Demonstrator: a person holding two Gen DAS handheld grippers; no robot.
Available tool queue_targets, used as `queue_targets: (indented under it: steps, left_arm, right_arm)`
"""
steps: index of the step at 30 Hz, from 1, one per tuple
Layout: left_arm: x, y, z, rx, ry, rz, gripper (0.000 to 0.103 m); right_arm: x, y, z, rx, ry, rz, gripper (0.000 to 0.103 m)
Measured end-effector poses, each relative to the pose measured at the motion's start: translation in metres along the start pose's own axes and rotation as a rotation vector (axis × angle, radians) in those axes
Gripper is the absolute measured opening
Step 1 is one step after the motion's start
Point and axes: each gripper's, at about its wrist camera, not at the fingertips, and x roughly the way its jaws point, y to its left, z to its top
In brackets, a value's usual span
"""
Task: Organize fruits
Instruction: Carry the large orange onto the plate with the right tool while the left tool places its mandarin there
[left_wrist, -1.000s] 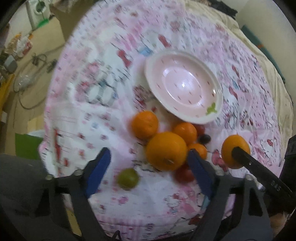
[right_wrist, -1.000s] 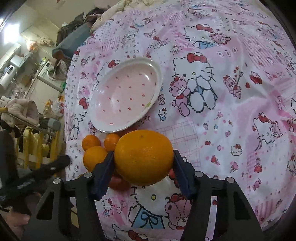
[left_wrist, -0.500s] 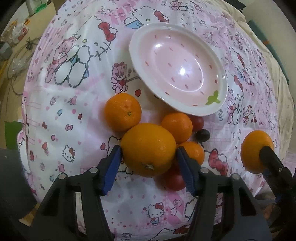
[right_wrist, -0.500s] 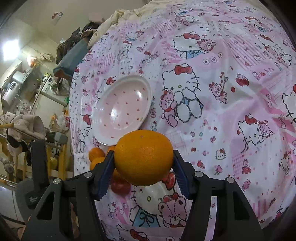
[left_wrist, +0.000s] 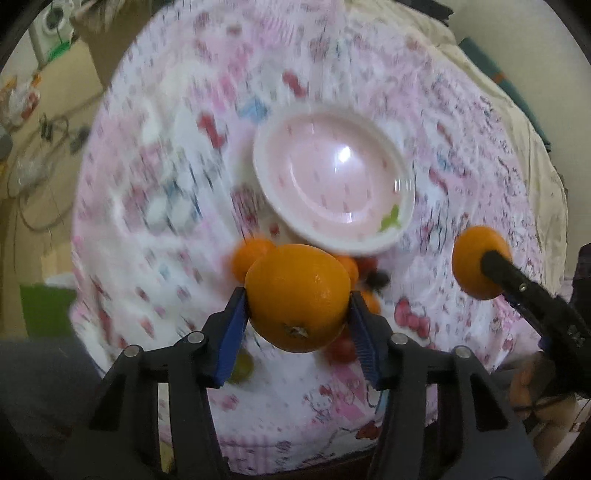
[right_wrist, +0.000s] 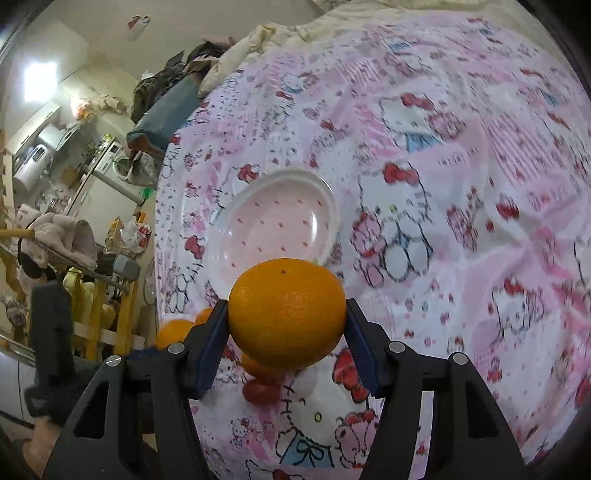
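Observation:
My left gripper (left_wrist: 297, 314) is shut on a large orange (left_wrist: 297, 295) and holds it above the fruit pile, just short of the pink plate (left_wrist: 332, 181). Below it lie small oranges (left_wrist: 249, 254), red tomatoes (left_wrist: 340, 349), a dark fruit (left_wrist: 376, 278) and a green fruit (left_wrist: 242, 365). My right gripper (right_wrist: 287, 325) is shut on another large orange (right_wrist: 287, 314), raised over the cloth near the plate (right_wrist: 273, 221). That orange also shows in the left wrist view (left_wrist: 476, 262) at the right.
A pink cartoon-print cloth (right_wrist: 461, 221) covers the table. Beyond the table's left edge stand shelves, appliances and clutter (right_wrist: 74, 177). Small oranges (right_wrist: 175, 330) and a tomato (right_wrist: 260, 391) lie under the right gripper.
My left gripper closed on the large orange and lifted it off the pile toward the plate. My right gripper rose higher with its orange.

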Motion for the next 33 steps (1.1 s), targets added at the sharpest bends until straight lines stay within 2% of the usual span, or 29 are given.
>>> queue_targets:
  steps: [5, 13, 18, 20, 23, 26, 33]
  left_arm:
    - [-0.012, 0.006, 0.041, 0.029, -0.043, 0.028, 0.049]
    - [0.008, 0.006, 0.089, 0.037, -0.03, 0.036, 0.049]
    - [0.02, 0.013, 0.101, 0.021, -0.033, 0.046, 0.049]
    - [0.024, 0.016, 0.105, 0.0, -0.02, 0.028, 0.049]
    - [0.027, 0.018, 0.109, -0.002, -0.02, 0.037, 0.049]
    - [0.029, 0.02, 0.113, -0.003, -0.018, 0.045, 0.049]
    - [0.036, 0.021, 0.113, -0.021, 0.012, 0.035, 0.05]
  right_arm:
    - [0.016, 0.004, 0.028, -0.028, 0.021, 0.007, 0.063]
    - [0.069, 0.014, 0.064, -0.118, 0.081, -0.037, 0.063]
    - [0.118, 0.024, 0.082, -0.198, 0.117, -0.057, 0.063]
    - [0.139, 0.025, 0.09, -0.208, 0.14, -0.047, 0.063]
    - [0.163, 0.031, 0.098, -0.259, 0.15, -0.078, 0.063]
    - [0.179, 0.035, 0.101, -0.322, 0.134, -0.118, 0.063]
    - [0.182, 0.035, 0.099, -0.352, 0.132, -0.124, 0.068]
